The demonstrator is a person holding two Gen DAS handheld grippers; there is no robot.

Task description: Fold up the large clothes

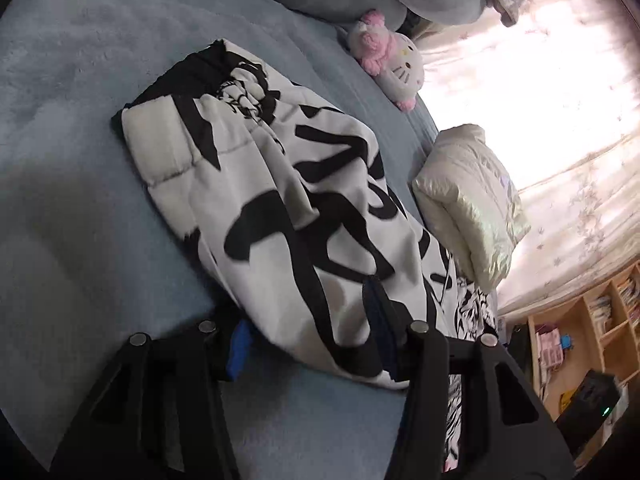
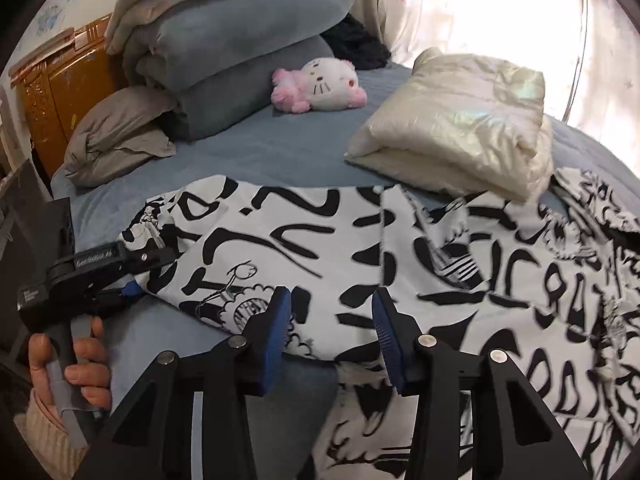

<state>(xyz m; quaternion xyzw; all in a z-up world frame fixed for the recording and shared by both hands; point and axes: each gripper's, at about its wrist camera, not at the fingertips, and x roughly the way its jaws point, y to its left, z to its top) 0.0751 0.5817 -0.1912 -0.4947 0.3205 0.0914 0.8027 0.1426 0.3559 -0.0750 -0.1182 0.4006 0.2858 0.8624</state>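
A large white padded garment with black brush-like markings (image 1: pixel 280 184) lies spread on the blue bed (image 1: pixel 72 120). In the left wrist view its near end fills the gap between the blue pads of my left gripper (image 1: pixel 306 304), which is shut on it. The right wrist view shows the same garment (image 2: pixel 320 240) lying across the bed, with the left gripper (image 2: pixel 136 276) clamped on its left end and a hand (image 2: pixel 80 360) on that gripper's handle. My right gripper (image 2: pixel 330 294) stands over the garment's near edge; cloth lies between its blue pads, which do not press on it.
A folded cream shiny jacket (image 2: pixel 452 140) lies just behind the garment on the right. A pink and white plush toy (image 2: pixel 320 84) sits further back. Stacked grey-blue bedding (image 2: pixel 240 52) and a grey pillow (image 2: pixel 116 136) stand against the wooden headboard (image 2: pixel 52 92). A bookshelf (image 1: pixel 580 328) stands beyond the bed.
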